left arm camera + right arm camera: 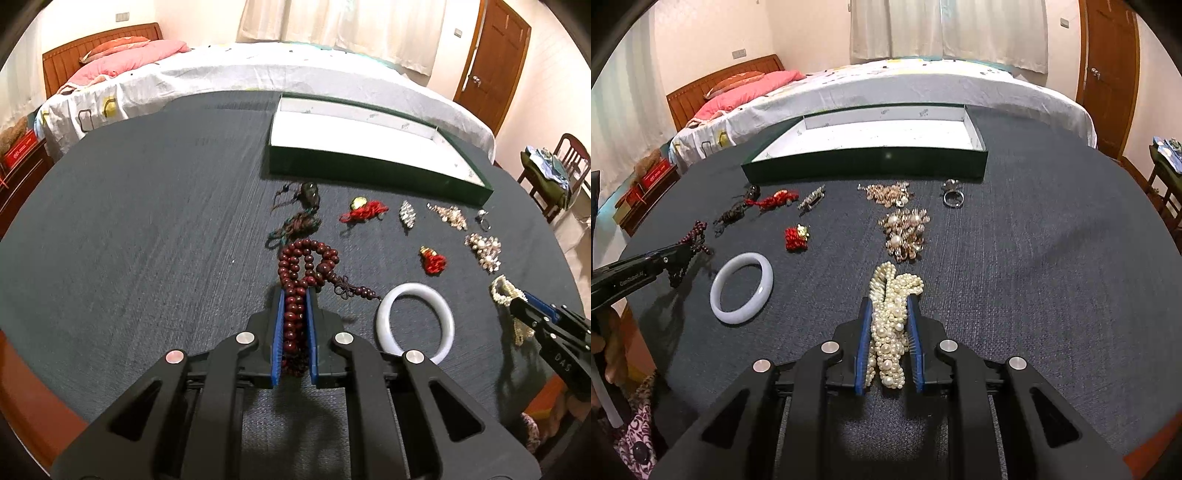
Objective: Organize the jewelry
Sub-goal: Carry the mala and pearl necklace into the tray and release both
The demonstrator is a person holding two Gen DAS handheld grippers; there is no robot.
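Observation:
My left gripper [295, 295] is shut on a dark red bead bracelet [308, 260], which is bunched between the blue pads and trails forward on the grey cloth. My right gripper [889, 301] is shut on a white pearl necklace [892, 317] bunched between its pads. A green box with a white lining [369, 127] stands open at the far side, also in the right wrist view [864, 162]. A white jade bangle [415, 321] lies between the two grippers, also in the right wrist view [742, 288].
Loose pieces lie in front of the box: dark cord pendant [299, 210], red knot charms [364, 210] [433, 258], crystal brooch [407, 214], gold clusters [886, 192] [905, 230], a ring [952, 194]. A bed [886, 85] lies beyond the table.

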